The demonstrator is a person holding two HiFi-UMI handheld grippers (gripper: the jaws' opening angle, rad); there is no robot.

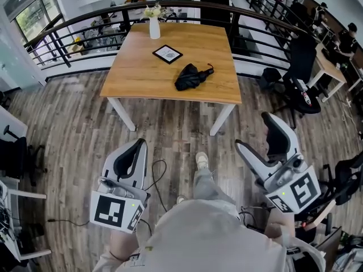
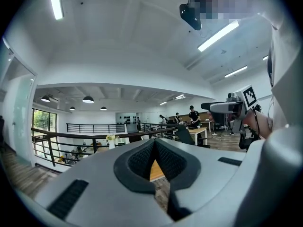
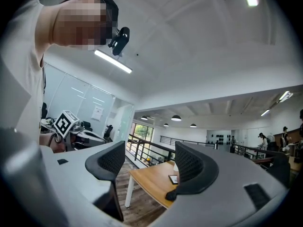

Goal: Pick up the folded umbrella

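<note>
Umbrella pickup has not begun for us. We stand well back from the table, with both grippers held level over the wooden floor.

Nearest to us, our left gripper has its jaws pressed together on nothing. Our right gripper has its jaws spread wide, with only air between them.

Beyond the floor, the table carries the folded black umbrella. It lies flat close to the near edge, toward the near right corner, with its handle end pointing to the right edge. Further in lies a small picture frame, apart from the umbrella, and a white vase stands at the far edge.

We judge the step in hand to be the approach. To do it well, we should walk up to the near edge and bring the right gripper over the bundled middle of the umbrella. The jaws should sit across its length and close where the cloth is thickest, clear of the frame.
</note>
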